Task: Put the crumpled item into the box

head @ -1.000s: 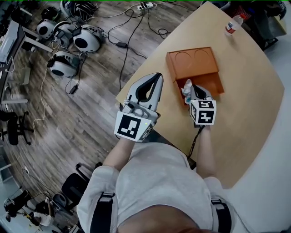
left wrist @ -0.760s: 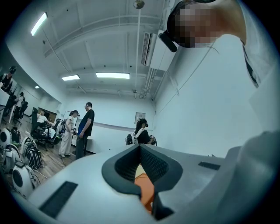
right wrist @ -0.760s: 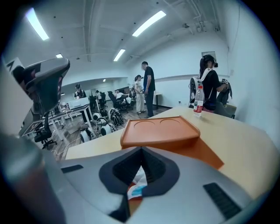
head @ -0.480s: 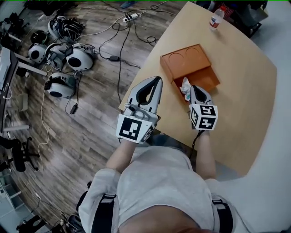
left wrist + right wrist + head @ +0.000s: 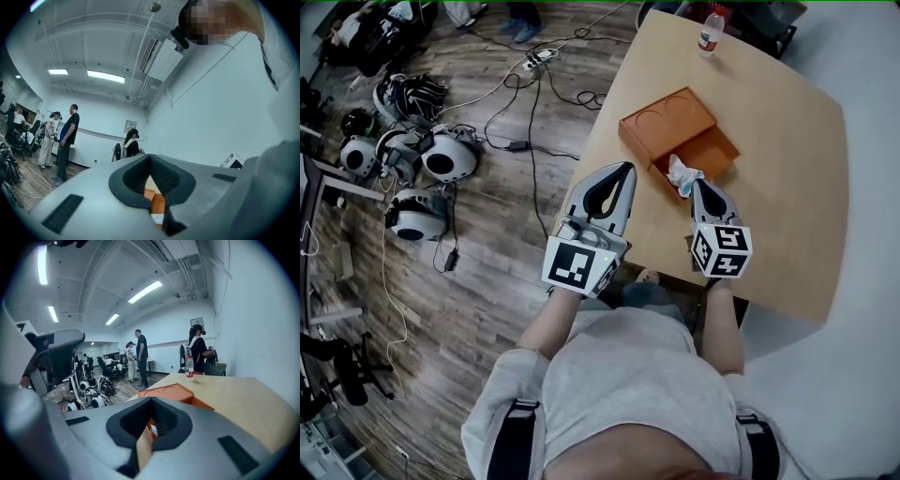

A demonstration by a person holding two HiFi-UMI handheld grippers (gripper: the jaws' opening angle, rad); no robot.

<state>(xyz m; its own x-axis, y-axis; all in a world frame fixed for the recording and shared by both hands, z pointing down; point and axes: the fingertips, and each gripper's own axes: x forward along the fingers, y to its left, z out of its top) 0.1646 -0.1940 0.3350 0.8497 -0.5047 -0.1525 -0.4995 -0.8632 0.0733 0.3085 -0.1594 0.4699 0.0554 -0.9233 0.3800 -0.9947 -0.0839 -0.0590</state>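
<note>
Tabletop of pale wood [image 5: 787, 187] is standing over a plank floor [image 5: 487, 244] strewn with cables | open orange box [image 5: 717, 148] is holding the crumpled white item [image 5: 682, 172] in its near corner | left gripper [image 5: 624, 169] and right gripper [image 5: 698, 185] are hovering, jaws together, empty, the right's tips just beside the item.

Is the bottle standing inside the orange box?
No, the bottle stands at the table's far edge, well apart from the orange box.
</note>
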